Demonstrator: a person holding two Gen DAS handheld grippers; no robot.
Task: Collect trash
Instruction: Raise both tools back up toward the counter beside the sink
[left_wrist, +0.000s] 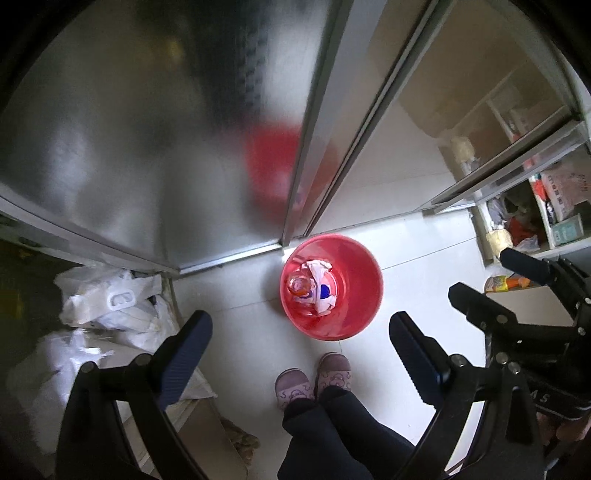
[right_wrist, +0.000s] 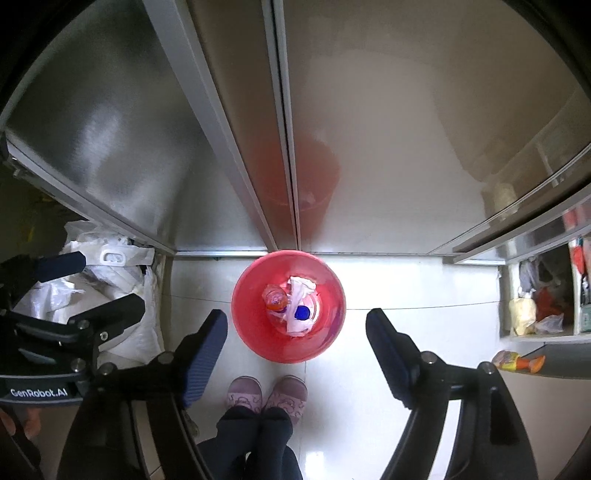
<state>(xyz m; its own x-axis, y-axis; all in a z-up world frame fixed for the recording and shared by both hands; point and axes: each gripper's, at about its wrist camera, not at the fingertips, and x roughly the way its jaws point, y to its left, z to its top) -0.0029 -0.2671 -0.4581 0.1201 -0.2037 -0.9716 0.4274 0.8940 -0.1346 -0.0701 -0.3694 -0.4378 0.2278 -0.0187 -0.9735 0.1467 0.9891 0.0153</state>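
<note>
White sacks (right_wrist: 110, 291) – beside bucket (right_wrist: 255, 332).

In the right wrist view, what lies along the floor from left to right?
Heap of white plastic bags → round red plastic bin holding trash → open shelf unit with an orange-and-yellow bottle in front.

Home, tiled floor (right_wrist: 406, 280), cluttered shelves (left_wrist: 535, 221), slippers (right_wrist: 266, 397)
</note>
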